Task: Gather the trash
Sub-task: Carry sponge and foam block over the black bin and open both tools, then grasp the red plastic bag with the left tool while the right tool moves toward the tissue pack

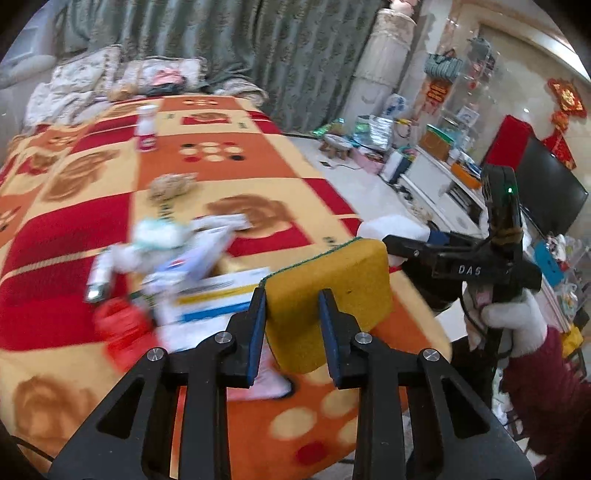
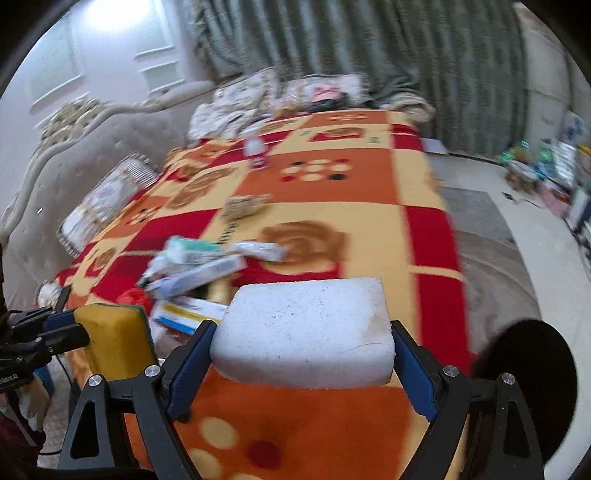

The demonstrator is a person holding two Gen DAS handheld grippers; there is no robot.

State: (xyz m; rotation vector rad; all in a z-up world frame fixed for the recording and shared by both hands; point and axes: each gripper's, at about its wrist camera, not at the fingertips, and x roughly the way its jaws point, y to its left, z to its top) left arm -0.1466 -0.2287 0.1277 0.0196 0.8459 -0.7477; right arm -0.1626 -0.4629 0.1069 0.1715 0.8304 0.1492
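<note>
From the left wrist, a bed spread with an orange, red and cream patterned blanket (image 1: 229, 162) fills the room below grey-green curtains (image 1: 207, 29); a black television (image 1: 550, 195) stands at right. The left gripper (image 1: 291, 325) pinches a yellow sponge with a green scouring edge (image 1: 332, 291), and a blurred heap of paper and plastic trash (image 1: 173, 266) lies beyond. From the right wrist, the same blanket meets a padded beige headboard (image 2: 74, 147), and the right gripper (image 2: 303, 354) clamps a white foam block (image 2: 306, 328), with the trash heap just behind it. A dark round container (image 2: 532, 384) sits at the right edge, its contents unseen.
</note>
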